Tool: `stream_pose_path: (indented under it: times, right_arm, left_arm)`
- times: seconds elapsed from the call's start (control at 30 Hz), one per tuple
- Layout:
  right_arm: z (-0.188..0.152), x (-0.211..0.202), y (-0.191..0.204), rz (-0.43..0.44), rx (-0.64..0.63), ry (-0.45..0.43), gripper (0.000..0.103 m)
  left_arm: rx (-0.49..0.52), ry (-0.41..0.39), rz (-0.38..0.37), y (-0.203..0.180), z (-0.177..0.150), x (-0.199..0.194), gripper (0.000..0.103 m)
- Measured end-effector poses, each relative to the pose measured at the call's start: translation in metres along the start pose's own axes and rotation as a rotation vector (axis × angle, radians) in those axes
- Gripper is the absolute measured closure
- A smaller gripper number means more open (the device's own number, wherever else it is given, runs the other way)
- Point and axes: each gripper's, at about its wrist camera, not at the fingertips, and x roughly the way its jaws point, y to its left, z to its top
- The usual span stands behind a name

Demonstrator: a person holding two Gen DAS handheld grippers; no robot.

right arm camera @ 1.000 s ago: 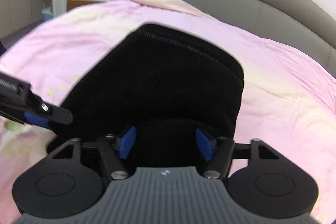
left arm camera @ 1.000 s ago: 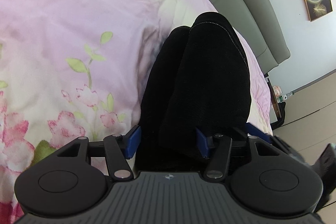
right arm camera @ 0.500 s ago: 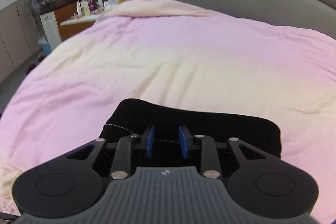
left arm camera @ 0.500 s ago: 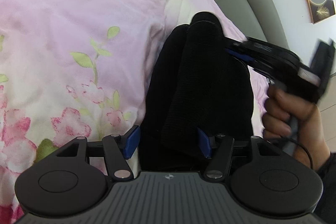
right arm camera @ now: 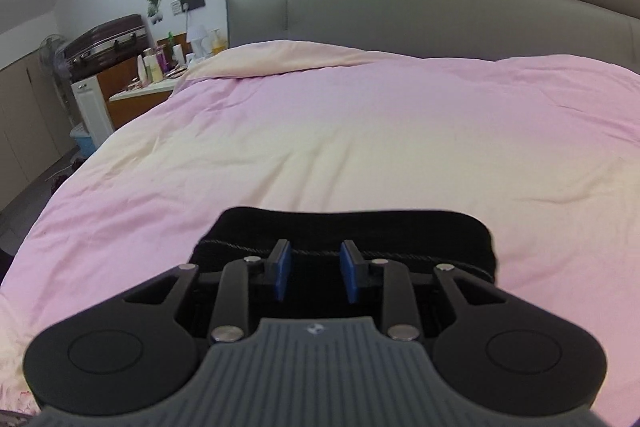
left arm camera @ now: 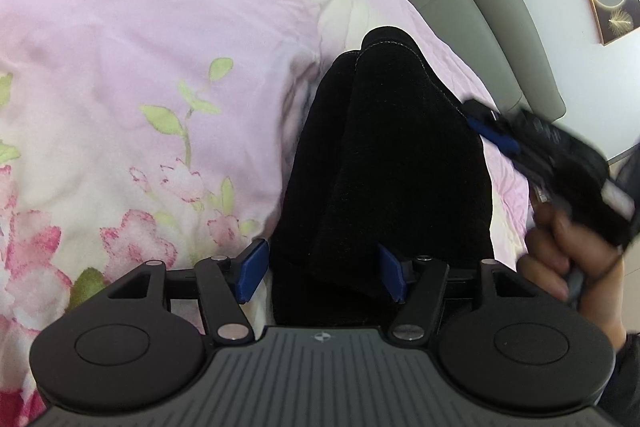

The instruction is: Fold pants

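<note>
Left wrist view: left gripper (left arm camera: 322, 273) has its blue pads spread wide w/ the near end of the black pants (left arm camera: 384, 167) lying between them, not clamped. Bundle's long axis runs straight away from this claw toward the grey headboard (left arm camera: 480, 7), resting on the pink floral duvet (left arm camera: 140, 47). Right gripper (left arm camera: 496, 135) comes in from the right at the far-side edge; in its own view the pads are part-open, hovering over the stitched hem, gripping nothing. Judging by this, left is nearer the near end, right nearer the far hem, so next fold prob. runs along that axis.
</note>
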Motion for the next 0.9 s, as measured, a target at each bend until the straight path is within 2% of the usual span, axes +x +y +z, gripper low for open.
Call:
stream_pose_path:
  times: [0.13,0.23,0.3,0.4,0.5,0.6,0.63,0.67,0.7,0.77,0.8,0.83,0.9]
  right_arm:
    - [-0.053,-0.038,-0.022,-0.007,0.04,0.042,0.08]
    - [-0.093,-0.071,-0.022,-0.028,0.046,0.02,0.08]
    - [-0.107,-0.091,-0.024,-0.032,0.086,0.005,0.08]
    - [-0.13,-0.107,-0.035,-0.008,0.191,0.096,0.079]
    - [-0.157,-0.114,-0.034,0.002,0.162,0.167,0.08]
    - [-0.16,-0.123,-0.031,0.034,0.159,0.232,0.078]
    - [-0.16,-0.127,-0.033,0.044,0.178,0.244,0.072]
    - [-0.158,-0.132,-0.036,0.052,0.189,0.236,0.068]
    - [-0.155,-0.139,-0.039,0.061,0.196,0.215,0.059]
    - [-0.147,-0.15,-0.047,0.089,0.222,0.18,0.054]
    - [-0.142,-0.156,-0.053,0.102,0.24,0.157,0.049]
    - [-0.137,-0.16,-0.058,0.104,0.251,0.133,0.042]
    - [-0.126,-0.165,-0.067,0.112,0.273,0.095,0.042]
  left_arm:
    - [0.005,0.001,0.006,-0.004,-0.003,0.0,0.032]
    - [0.02,0.006,0.011,-0.004,-0.004,-0.002,0.032]
    - [0.029,0.006,0.017,-0.006,-0.007,-0.002,0.032]
    - [0.023,0.0,0.03,-0.006,-0.008,-0.002,0.032]
    - [0.039,0.007,0.035,-0.01,-0.009,-0.002,0.032]
    - [0.096,-0.004,0.066,-0.018,-0.008,-0.005,0.031]
    - [0.117,-0.004,0.073,-0.021,-0.007,-0.008,0.03]
    - [0.134,-0.003,0.078,-0.026,-0.004,-0.011,0.03]
    - [0.149,-0.002,0.079,-0.031,0.002,-0.016,0.029]
    - [0.176,-0.019,0.061,-0.044,0.015,-0.028,0.022]
    - [0.188,-0.037,0.047,-0.049,0.022,-0.035,0.013]
    - [0.192,-0.053,0.033,-0.053,0.03,-0.04,0.011]
    - [0.201,-0.041,0.022,-0.057,0.042,-0.043,0.011]
